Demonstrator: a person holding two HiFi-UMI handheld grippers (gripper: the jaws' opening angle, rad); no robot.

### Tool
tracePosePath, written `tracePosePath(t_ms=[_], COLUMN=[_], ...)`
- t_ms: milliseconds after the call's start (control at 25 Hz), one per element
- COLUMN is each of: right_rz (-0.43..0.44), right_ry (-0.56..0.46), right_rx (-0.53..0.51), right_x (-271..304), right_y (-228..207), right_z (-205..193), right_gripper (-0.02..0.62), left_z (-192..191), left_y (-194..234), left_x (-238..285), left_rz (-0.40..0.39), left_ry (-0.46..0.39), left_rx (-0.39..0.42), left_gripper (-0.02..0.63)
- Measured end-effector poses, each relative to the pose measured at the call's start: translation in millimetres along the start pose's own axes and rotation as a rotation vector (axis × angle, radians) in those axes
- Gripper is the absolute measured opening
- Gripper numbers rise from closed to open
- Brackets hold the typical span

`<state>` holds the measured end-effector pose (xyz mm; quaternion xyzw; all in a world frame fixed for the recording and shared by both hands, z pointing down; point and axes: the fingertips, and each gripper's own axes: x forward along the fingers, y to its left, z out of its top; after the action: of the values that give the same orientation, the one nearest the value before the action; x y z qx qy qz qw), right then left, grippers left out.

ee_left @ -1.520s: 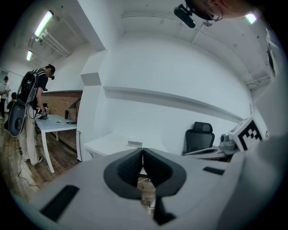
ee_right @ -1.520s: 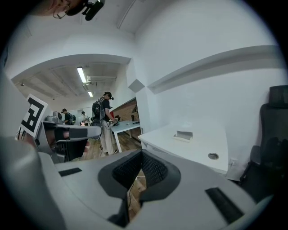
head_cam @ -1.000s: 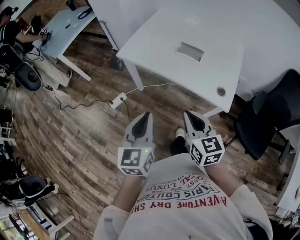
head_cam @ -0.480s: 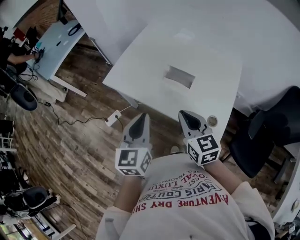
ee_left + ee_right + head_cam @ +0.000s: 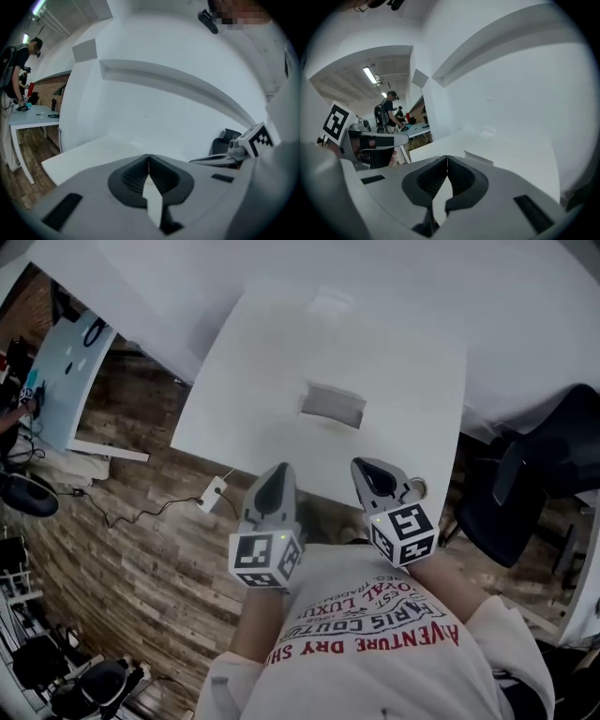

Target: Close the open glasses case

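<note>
since the earlier frames the white table [image 5: 253, 381] has slid down and nearer in the head view. both grippers were over the floor a second ago, and now their tips overlap the table's near edge. the glasses case [image 5: 333, 406] has come closer too. it sits near the table's middle, ahead of both grippers and touching neither. the case is a grey, boxy rectangle with a matte look, and its lid position is too small to read. left gripper [image 5: 278, 471] is pinched together at the tips with nothing between. right gripper [image 5: 360, 465] is the same, tips touching and empty. jaw pads are dark and ribbed, the shells smooth grey plastic. the tabletop is smooth, flat and glossy white. the floor [image 5: 122, 559] is brown wood plank with a white power strip [image 5: 213, 494] lying on it. a black chair [image 5: 553, 465] stands at the right.
</note>
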<state>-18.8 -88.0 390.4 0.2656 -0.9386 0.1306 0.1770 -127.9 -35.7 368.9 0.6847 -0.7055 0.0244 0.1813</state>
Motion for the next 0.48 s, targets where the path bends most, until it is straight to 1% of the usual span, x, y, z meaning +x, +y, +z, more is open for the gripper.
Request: tracePosePath(t_ms=[80,200,280,480], right_rz=[-0.051,-0.134,-0.173,-0.297], right_ry=[-0.004,0.007,0.025,0.046], right_rx=[0.03,0.084,0.131,0.203], right_x=[11.9,29.9,42.1,61.0], right_y=[-11.4,-27.2,-30.6,-40.1], right_z=[4.4,7.6,7.4,8.3], right_gripper=[0.012,0.012,0.012,0.012], left_z=[5.3,12.4,16.2,21.3], left_y=[5.7,10.3,15.8,32.1], left_x=[23.5,56.6,72.2,105.2], left_rz=[-0.055,-0.156,-0.221,-0.355], left_ry=[0.018,0.062,0.095,0.161], left_rx=[0.011,0.068,0.102,0.121], left_gripper=[0.008,0.008,0.008,0.008])
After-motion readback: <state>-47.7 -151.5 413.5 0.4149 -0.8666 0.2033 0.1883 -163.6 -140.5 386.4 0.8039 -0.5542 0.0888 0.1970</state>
